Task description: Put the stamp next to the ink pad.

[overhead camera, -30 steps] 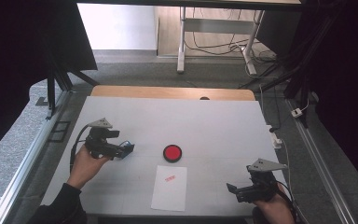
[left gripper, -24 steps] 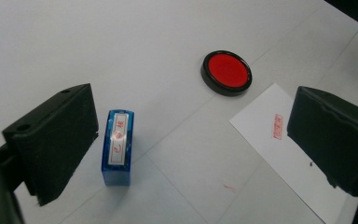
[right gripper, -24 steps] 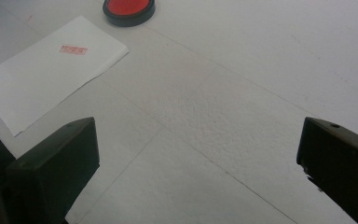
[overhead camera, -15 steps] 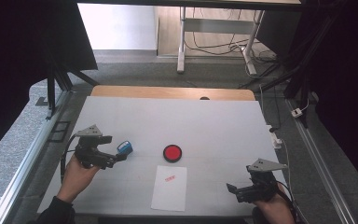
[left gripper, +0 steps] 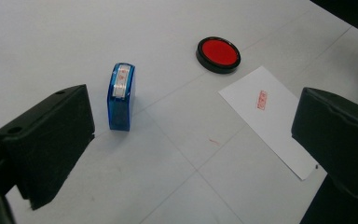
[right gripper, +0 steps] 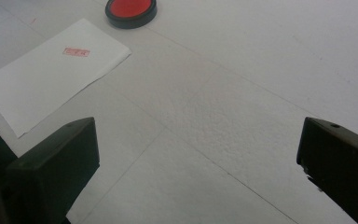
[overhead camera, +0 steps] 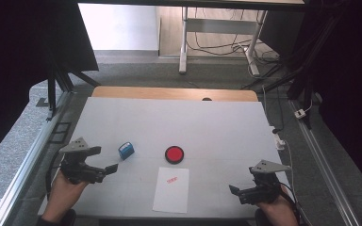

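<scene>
My left gripper (overhead camera: 104,170) wide open, empty — blue stamp (left gripper: 120,96) just ahead of its jaws — right gripper (overhead camera: 238,193) equally agape, empty.

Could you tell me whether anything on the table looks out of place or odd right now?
The blue stamp lies on its side with its printing face exposed, left of the red ink pad, rather than standing. A small red smear marks the table near the paper. Otherwise nothing stands out.
</scene>
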`<state>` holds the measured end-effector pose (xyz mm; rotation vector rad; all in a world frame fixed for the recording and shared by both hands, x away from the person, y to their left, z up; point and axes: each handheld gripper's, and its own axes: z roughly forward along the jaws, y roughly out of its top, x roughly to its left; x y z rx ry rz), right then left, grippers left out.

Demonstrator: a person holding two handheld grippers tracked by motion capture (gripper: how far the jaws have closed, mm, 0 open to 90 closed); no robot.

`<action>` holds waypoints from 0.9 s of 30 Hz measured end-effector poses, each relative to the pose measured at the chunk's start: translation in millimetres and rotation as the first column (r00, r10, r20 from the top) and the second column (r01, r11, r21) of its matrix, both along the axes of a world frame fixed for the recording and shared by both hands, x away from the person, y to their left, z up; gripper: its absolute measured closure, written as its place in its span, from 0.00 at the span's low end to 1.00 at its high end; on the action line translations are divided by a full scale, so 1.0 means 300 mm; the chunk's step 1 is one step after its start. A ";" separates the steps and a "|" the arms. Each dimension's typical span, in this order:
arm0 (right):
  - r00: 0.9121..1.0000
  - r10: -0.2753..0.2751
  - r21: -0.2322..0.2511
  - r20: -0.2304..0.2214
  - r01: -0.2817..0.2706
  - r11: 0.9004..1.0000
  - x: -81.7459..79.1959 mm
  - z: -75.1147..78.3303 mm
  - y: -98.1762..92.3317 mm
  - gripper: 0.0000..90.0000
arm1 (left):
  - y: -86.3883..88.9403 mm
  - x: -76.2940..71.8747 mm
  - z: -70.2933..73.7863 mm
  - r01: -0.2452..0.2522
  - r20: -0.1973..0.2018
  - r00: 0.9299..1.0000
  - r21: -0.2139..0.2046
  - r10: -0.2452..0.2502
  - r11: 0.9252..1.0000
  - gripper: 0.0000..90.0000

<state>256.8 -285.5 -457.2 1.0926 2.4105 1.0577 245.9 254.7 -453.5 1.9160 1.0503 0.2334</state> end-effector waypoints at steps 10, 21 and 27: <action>1.000 -0.001 0.000 -0.002 0.001 1.000 0.001 0.000 0.002 0.00 | 0.064 -0.087 -0.015 -0.042 0.002 0.999 -0.009 0.042 0.999 0.00; 1.000 -0.002 -0.002 -0.001 0.002 1.000 0.001 -0.001 0.002 0.00 | 0.122 -0.158 -0.052 -0.084 -0.031 0.996 -0.013 0.084 0.996 0.00; 1.000 -0.003 -0.004 -0.002 0.003 1.000 0.000 0.000 0.002 0.00 | 0.128 -0.179 -0.071 -0.092 -0.052 0.994 0.027 0.093 0.995 0.00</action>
